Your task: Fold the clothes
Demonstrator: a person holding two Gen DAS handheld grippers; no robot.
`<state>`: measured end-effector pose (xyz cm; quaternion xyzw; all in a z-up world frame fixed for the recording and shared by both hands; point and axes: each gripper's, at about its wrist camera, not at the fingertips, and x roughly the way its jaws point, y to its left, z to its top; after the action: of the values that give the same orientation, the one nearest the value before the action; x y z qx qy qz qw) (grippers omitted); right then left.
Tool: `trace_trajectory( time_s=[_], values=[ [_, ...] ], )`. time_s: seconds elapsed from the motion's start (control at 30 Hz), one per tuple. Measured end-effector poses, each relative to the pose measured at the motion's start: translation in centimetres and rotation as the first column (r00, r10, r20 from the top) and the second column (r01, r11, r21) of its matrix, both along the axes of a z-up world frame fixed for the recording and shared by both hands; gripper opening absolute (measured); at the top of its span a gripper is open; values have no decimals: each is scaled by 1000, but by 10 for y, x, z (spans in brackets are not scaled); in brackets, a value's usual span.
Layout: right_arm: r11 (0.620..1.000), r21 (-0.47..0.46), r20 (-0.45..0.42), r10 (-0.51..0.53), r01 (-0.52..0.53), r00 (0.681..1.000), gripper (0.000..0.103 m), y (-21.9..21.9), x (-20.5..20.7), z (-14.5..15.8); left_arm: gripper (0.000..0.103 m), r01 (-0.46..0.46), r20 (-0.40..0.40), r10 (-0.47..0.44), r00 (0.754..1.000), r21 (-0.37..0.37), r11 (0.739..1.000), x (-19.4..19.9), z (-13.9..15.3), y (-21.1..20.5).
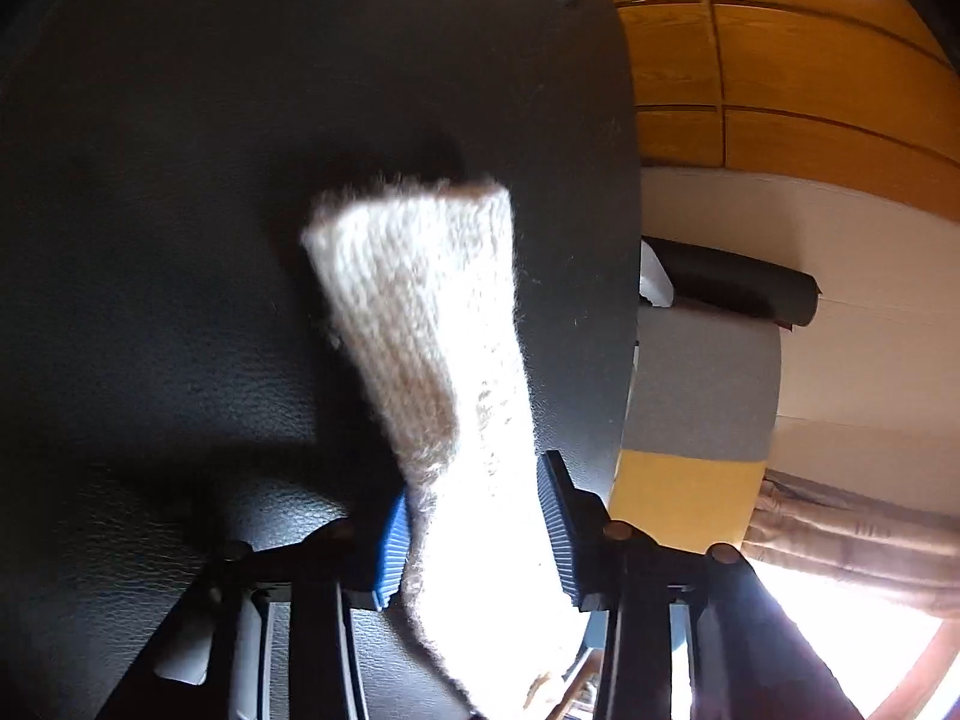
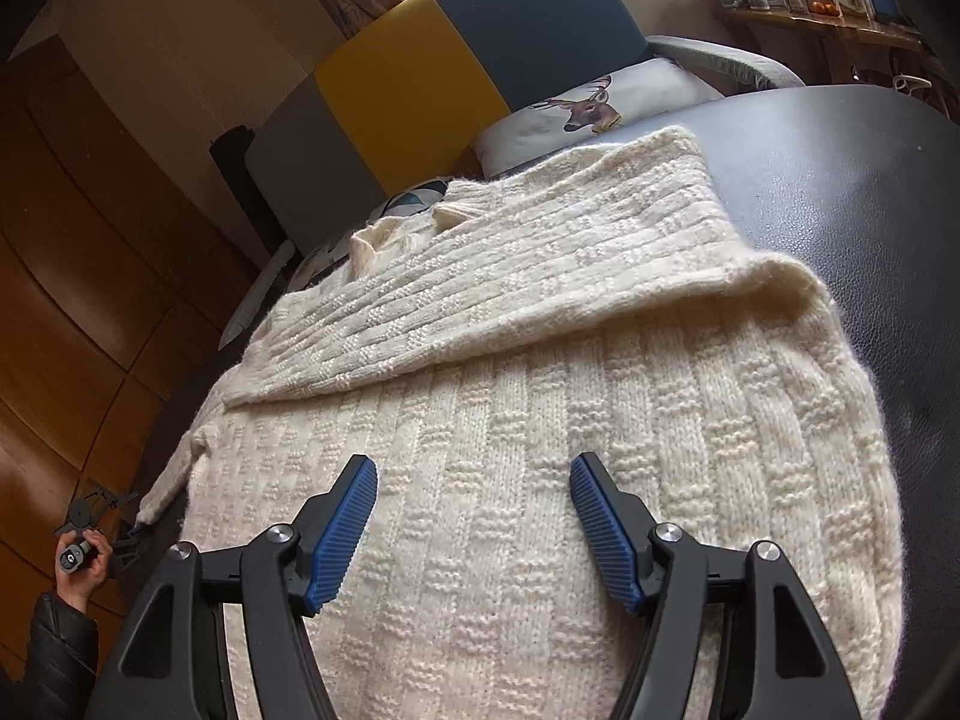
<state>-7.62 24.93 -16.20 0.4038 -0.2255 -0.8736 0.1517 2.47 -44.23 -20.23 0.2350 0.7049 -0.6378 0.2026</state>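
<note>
A cream knitted sweater (image 2: 540, 420) lies spread on a dark leather-look bench (image 2: 870, 192), its body flat and one sleeve (image 2: 510, 276) already folded across the chest, running from the far edge of the sweater slantwise toward the side where the wooden floor (image 2: 78, 276) shows; the other sleeve (image 2: 165, 489) trails off the sweater's floor-side edge and over the bench rim; there the left claw (image 1: 474, 534) has it, the blue pads (image 1: 393, 546) closed against the knit with the cuff end (image 1: 414, 252) standing out beyond the tips over the dark bench top; in the right wrist view that same claw is small and low beside the sweater's near corner, held in a hand (image 2: 84, 558) with a dark quilted cuff; the right claw (image 2: 474, 522) hovers above the lower body of the sweater, its jaws wide apart and holding nothing; by my reading the step in hand is the second sleeve fold, one sleeve lying across and its fellow gripped at the cuff; the next move would likely call for carrying that cuff up and over the sweater's body to lie across the first sleeve, with the knit kept slack enough not to drag the body askew; the free claw could well press the sweater's body to steady it; whether the pads grip both layers of the cuff I cannot tell.
</note>
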Motion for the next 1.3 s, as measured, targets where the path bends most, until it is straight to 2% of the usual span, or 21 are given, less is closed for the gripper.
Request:
trace_trajectory(
  time_s=[0.03, 0.07, 0.1, 0.17, 0.3, 0.43, 0.5, 0.6, 0.7, 0.77, 0.87, 1.03, 1.1, 1.2, 1.23, 1.3],
  values=[
    [1000, -8, -1, -1, 1, 1000, 69, 1, 0, 0, 20, 4, 9, -4, 1000, -2, 1000, -2, -1, 1],
    [1000, -16, -1, -2, 2, 1000, 69, 2, 0, 0, 11, 8, 18, -8, 1000, -5, 1000, -4, -2, 1],
    [1000, -24, -2, -3, 3, 1000, 69, 3, 0, -1, 9, 12, 27, -11, 1000, -7, 1000, -7, -3, 2],
    [999, -38, -3, -4, 4, 1000, 69, 4, 0, -1, 9, 19, 42, -18, 999, -13, 1000, -11, -4, 3],
    [999, -52, -3, -4, 4, 1000, 69, 6, 0, -1, 9, 23, 25, -22, 999, -39, 999, -20, 9, 11],
    [999, -54, -4, -5, 5, 1000, 69, 6, 0, -1, 9, 106, -12, -107, 994, -68, 992, -45, 34, 26],
    [998, -55, -4, -6, 6, 1000, 69, 5, 0, -1, 9, 151, -48, -154, 987, -60, 987, -65, 47, 41],
    [998, -58, -5, -6, 6, 1000, 69, 6, 0, -2, 9, 254, -79, -266, 961, -135, 958, -99, 75, 75],
    [998, -65, -6, -6, 6, 1000, 69, 7, 0, -2, 9, 368, -99, -397, 913, -224, 903, -130, 101, 119],
    [998, -68, -7, -7, 6, 1000, 69, 7, 0, -2, 9, 436, -107, -473, 875, -251, 864, -154, 113, 149],
    [997, -76, -8, -8, 8, 1000, 69, 7, 1, -2, 9, 542, -81, -584, 807, -290, 789, -182, 120, 205],
    [995, -97, -10, -9, 8, 1000, 69, 10, 1, -2, 9, 692, -22, -729, 684, -295, 659, -217, 110, 290],
    [995, -103, -11, -8, 7, 1000, 69, 11, 2, -1, 9, 746, 13, -779, 627, -299, 595, -231, 105, 319],
    [994, -110, -12, -7, 5, 1000, 69, 12, 2, -2, 9, 811, 72, -837, 543, -304, 500, -230, 89, 365],
    [994, -110, -12, -6, 5, 1000, 69, 12, 2, -1, 9, 828, 79, -853, 517, -299, 474, -229, 83, 376],
    [994, -106, -6, -3, 2, 1000, 69, 11, 1, -1, 10, 845, 91, -871, 483, -307, 437, -225, 78, 399]
  ],
)
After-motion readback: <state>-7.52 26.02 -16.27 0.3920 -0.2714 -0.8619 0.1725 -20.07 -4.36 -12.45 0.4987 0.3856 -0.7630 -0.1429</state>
